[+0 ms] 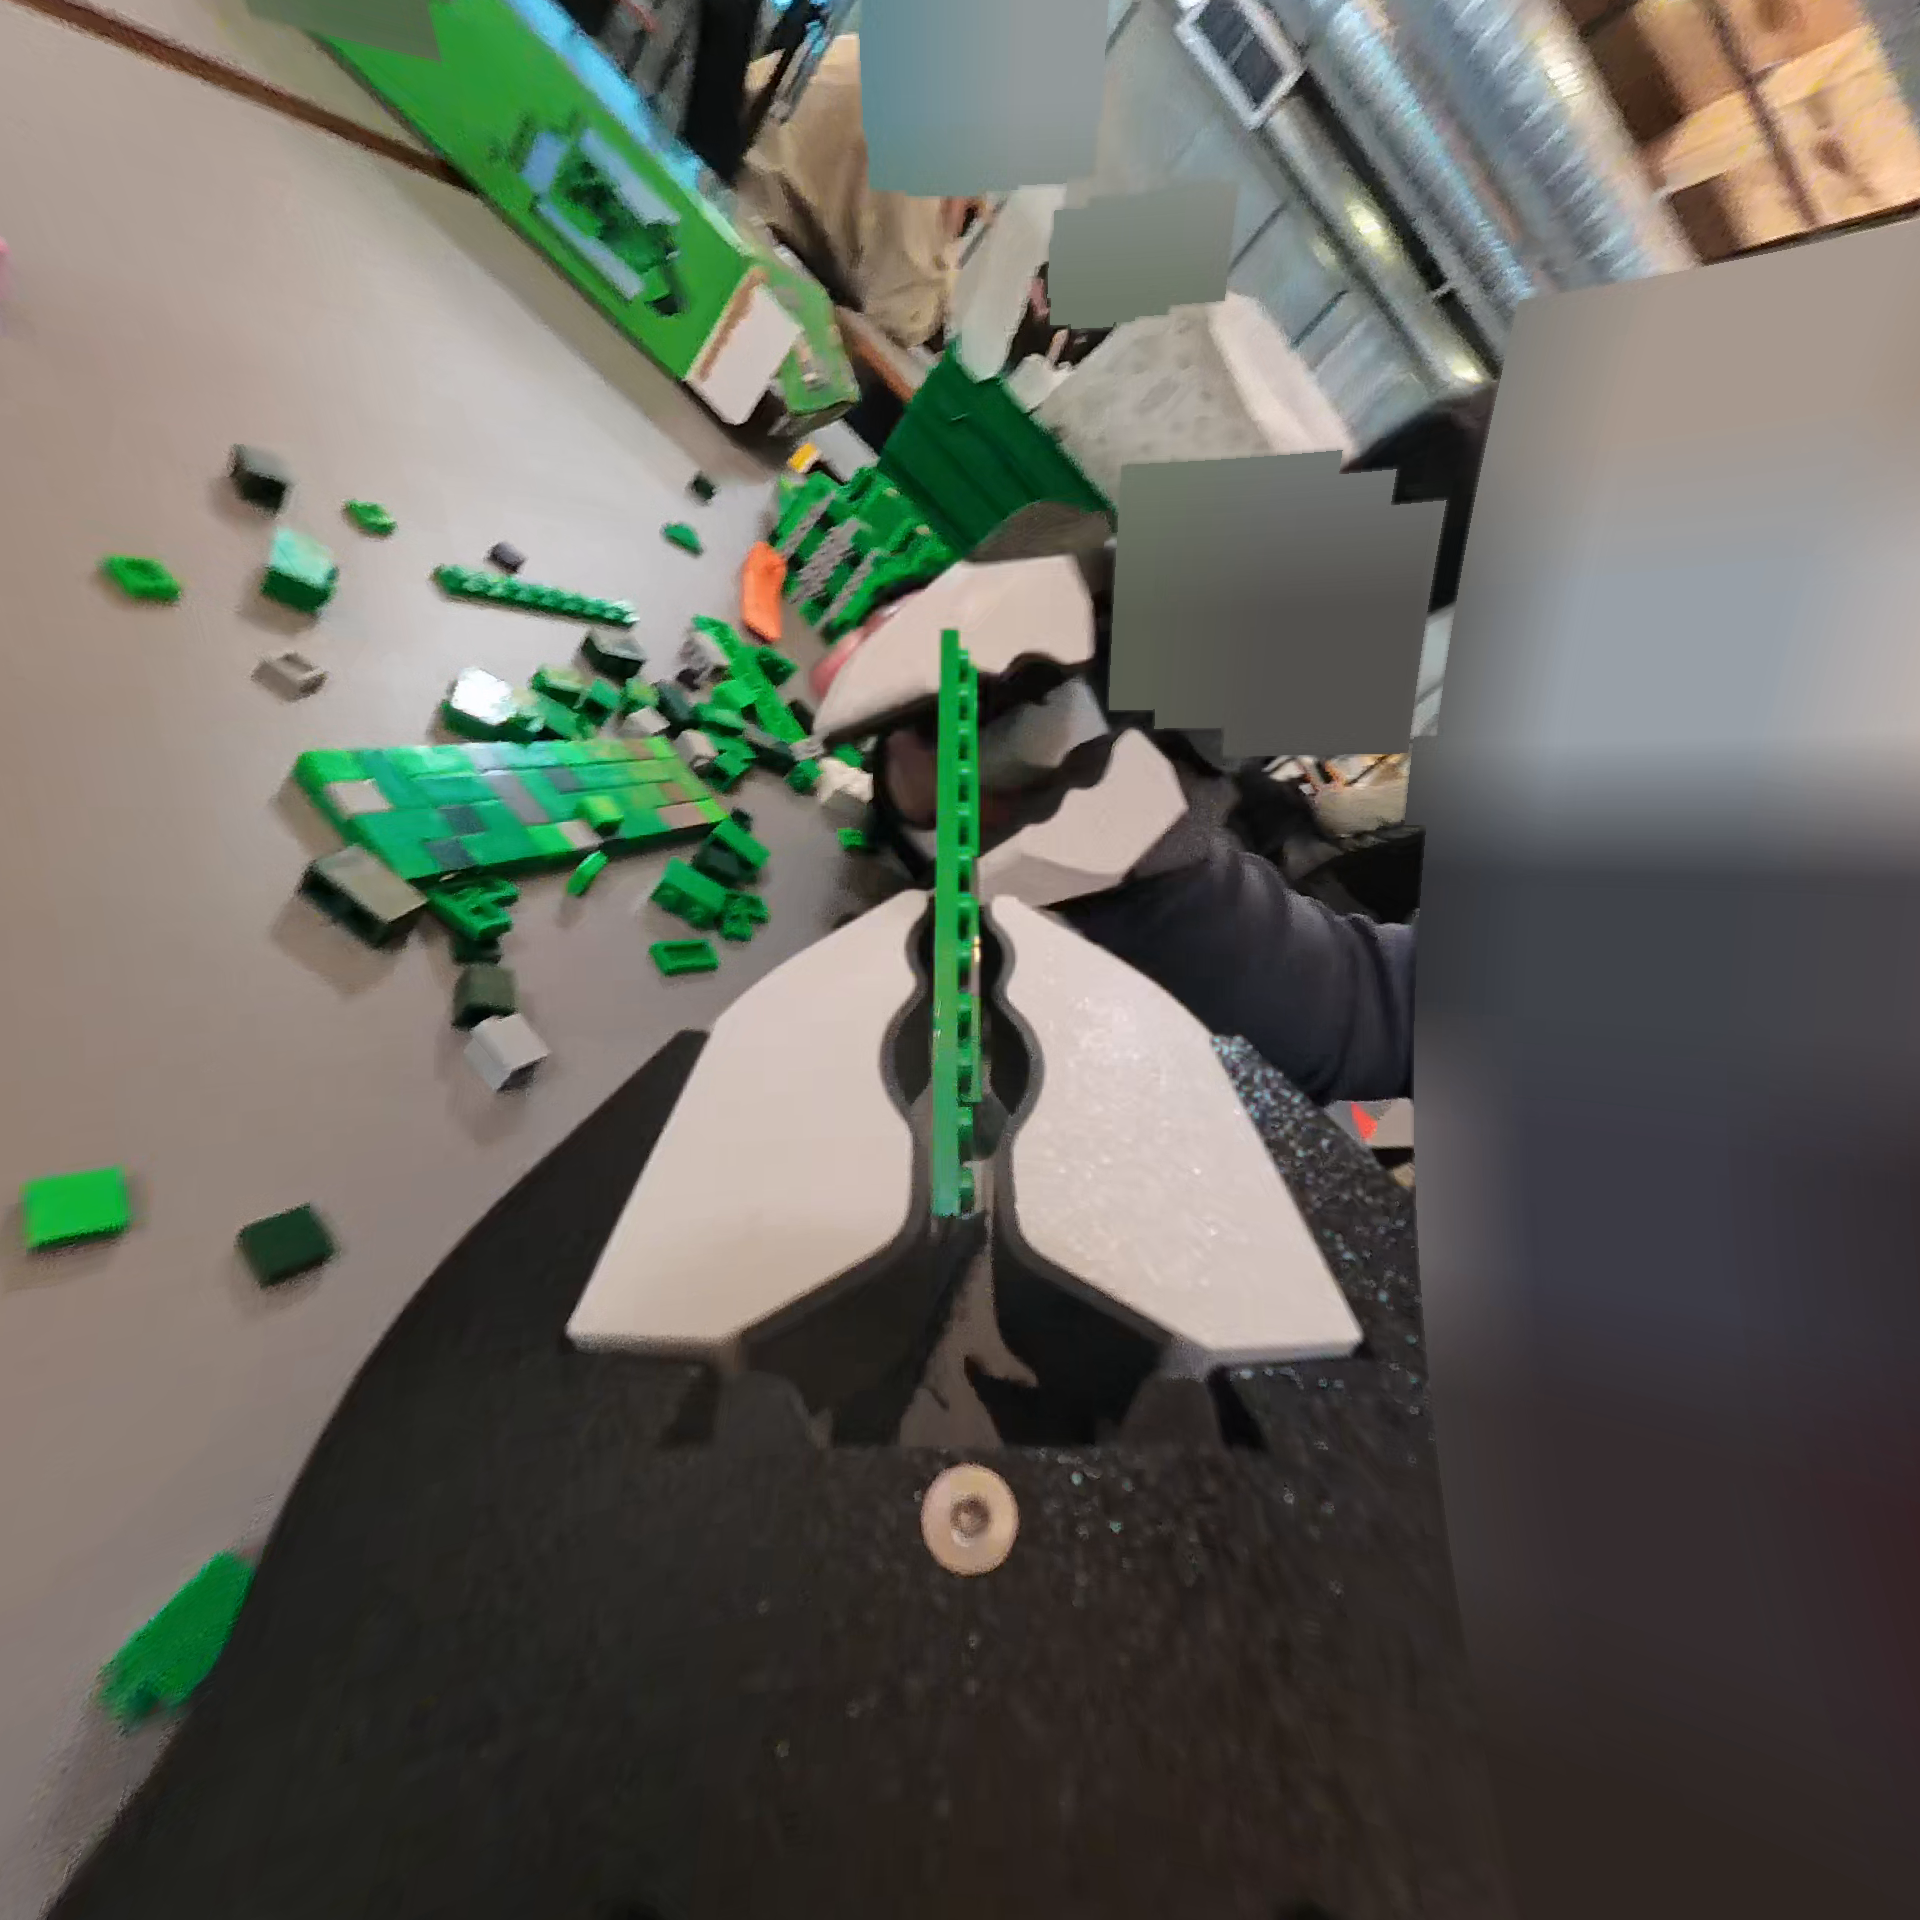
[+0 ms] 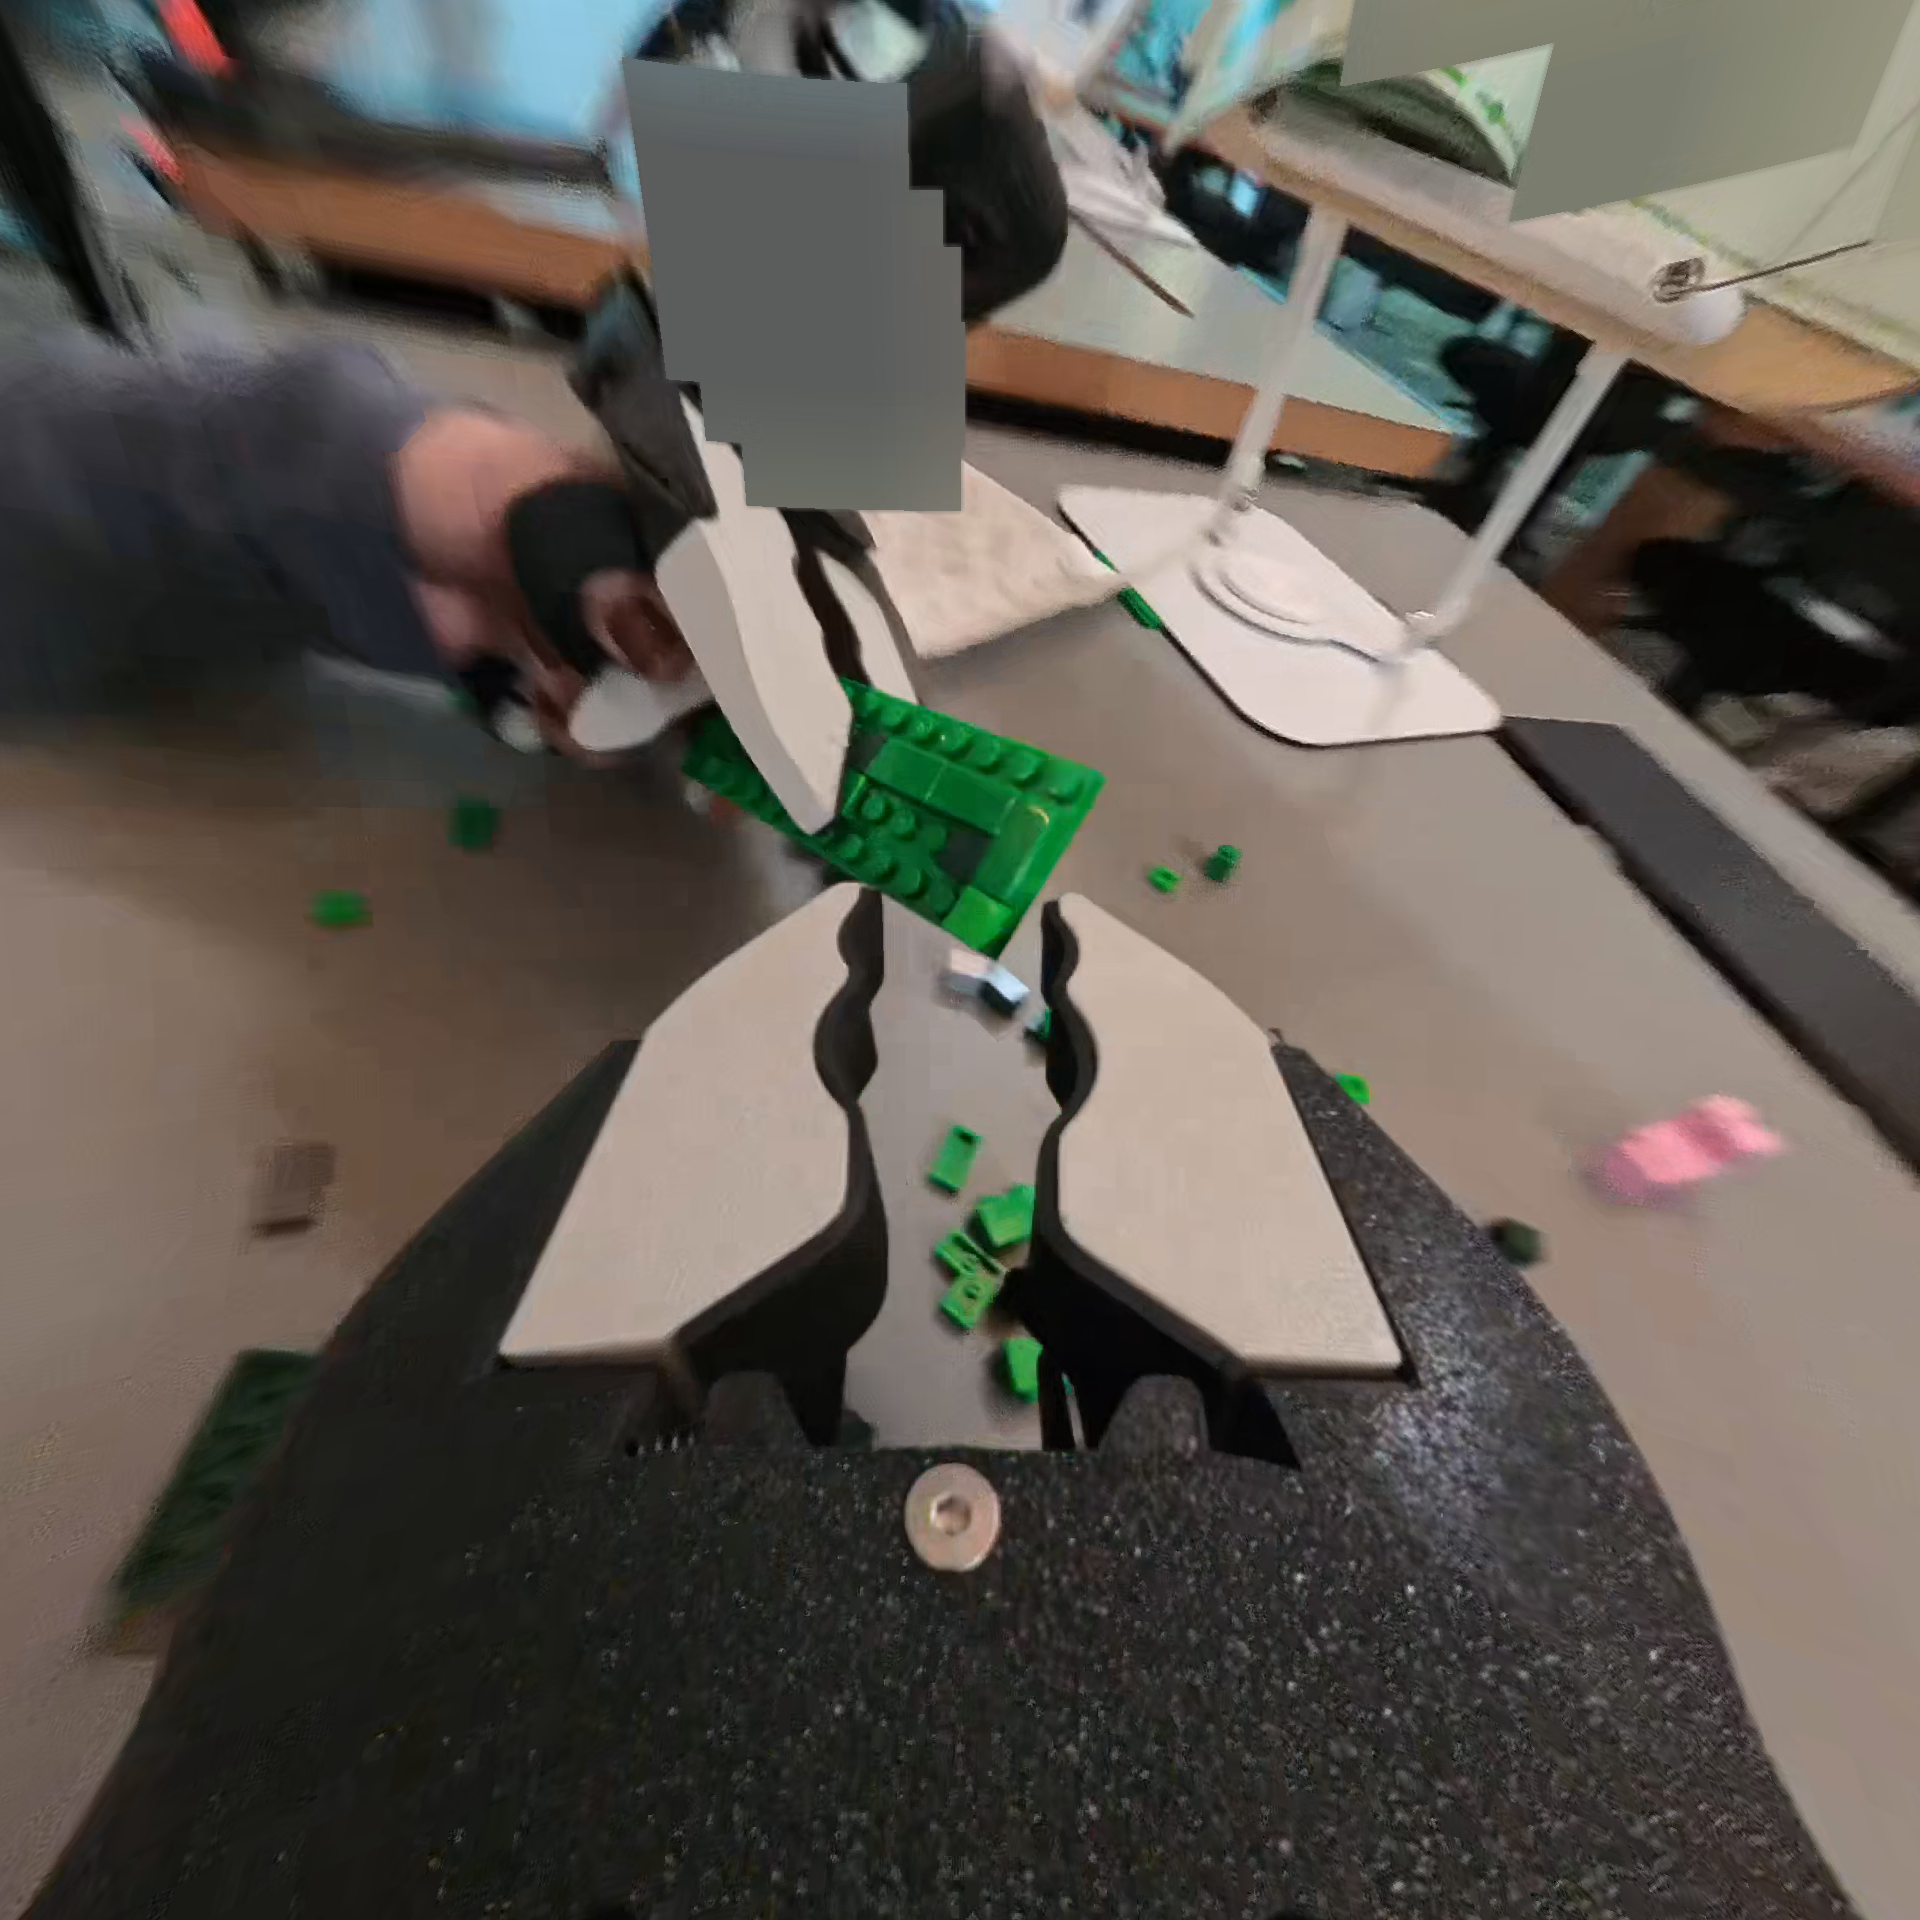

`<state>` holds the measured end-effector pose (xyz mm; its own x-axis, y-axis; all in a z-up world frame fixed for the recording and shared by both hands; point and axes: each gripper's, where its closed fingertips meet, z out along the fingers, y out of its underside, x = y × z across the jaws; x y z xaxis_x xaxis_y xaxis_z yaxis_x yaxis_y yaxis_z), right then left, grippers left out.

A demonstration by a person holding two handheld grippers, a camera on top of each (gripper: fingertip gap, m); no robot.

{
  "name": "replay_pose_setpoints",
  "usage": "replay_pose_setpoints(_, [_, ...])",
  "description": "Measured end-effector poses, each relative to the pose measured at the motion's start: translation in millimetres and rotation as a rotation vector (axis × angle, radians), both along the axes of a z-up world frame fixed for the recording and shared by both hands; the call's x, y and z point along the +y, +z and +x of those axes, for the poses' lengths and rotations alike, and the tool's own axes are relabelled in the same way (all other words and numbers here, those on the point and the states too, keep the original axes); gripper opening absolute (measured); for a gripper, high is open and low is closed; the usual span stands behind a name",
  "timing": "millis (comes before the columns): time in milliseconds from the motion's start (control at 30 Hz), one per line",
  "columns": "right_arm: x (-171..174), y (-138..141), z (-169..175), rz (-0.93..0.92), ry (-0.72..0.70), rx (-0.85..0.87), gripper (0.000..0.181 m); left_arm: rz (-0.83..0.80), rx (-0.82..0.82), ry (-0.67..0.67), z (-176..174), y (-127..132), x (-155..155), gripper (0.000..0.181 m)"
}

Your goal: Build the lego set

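left claw (image 1: 958,914) clenched on the green studded plate (image 1: 957,935), held edge-on above the surface (image 1: 208,343); right claw (image 2: 961,914) released, at its 6 o'clock. keep the plate steady while you close in.

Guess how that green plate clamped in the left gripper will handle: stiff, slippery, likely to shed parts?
The green plate looks stiff: it juts well past the left gripper without sagging. Probably light, being thin edge-on. It is pinched on its faces near one end only, so a push from the open right gripper may pivot it. The smooth tiles on top could pop off.
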<state>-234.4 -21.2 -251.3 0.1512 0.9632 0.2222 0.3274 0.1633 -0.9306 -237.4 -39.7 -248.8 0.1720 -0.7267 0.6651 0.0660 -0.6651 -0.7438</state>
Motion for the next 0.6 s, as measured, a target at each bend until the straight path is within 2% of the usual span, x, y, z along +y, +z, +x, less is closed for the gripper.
replay_pose_setpoints(233, [-20,22,2,-0.341,0.198,0.234,0.027,0.062,-0.090,-0.069,2,18,-11,0.005])
replay_pose_setpoints(333, [-20,37,6,-0.444,0.239,0.329,0.020,0.053,-0.095,-0.067,0,17,-10,0.005])
replay_pose_setpoints(467, [-17,39,7,-0.444,0.228,0.358,0.009,0.060,-0.087,-0.093,4,17,-14,0.005])
replay_pose_setpoints(600, [-13,47,9,-0.427,0.209,0.415,0.007,0.094,-0.107,-0.042,4,23,-9,0.009])
